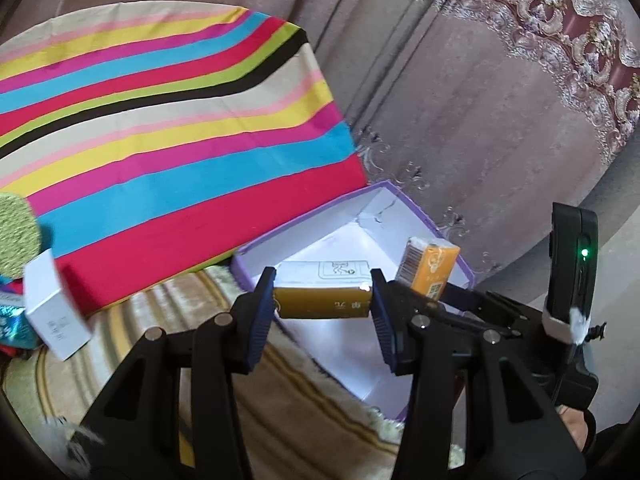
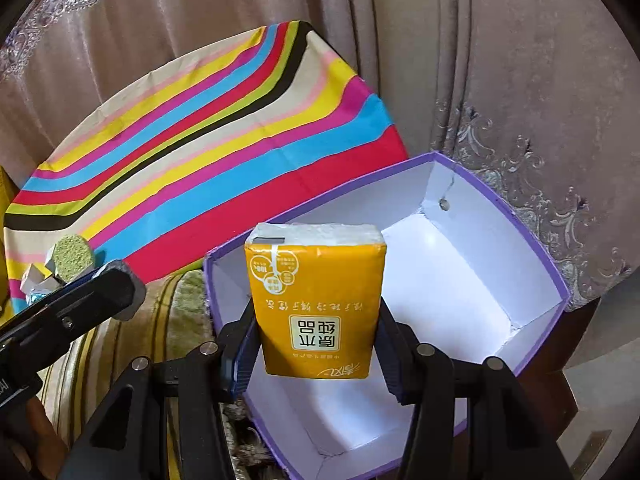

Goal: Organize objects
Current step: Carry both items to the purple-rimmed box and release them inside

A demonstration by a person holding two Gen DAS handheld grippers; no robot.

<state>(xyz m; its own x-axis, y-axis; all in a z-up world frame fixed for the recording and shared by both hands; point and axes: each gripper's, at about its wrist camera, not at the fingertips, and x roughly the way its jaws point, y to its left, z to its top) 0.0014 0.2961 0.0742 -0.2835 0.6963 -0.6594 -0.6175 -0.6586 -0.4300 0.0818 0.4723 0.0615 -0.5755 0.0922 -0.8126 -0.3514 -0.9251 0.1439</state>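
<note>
Grippers come first, each squeezing a small orange pack of tissues. The left gripper (image 1: 323, 300) pinches its tissue pack (image 1: 322, 295) by both ends, lying sideways over the near edge of the purple box (image 2: 532, 236). The right gripper (image 2: 316, 344) grips the other tissue pack (image 2: 316, 300) by its sides, standing upright above the box's white inside. Nothing lies in the part of the box I can see. Left of the box sit a little white carton (image 1: 54, 306) and a green sponge (image 1: 16, 232). Behind the box spreads a striped cloth (image 1: 168, 128), and past that hangs a curtain (image 1: 460, 80).
</note>
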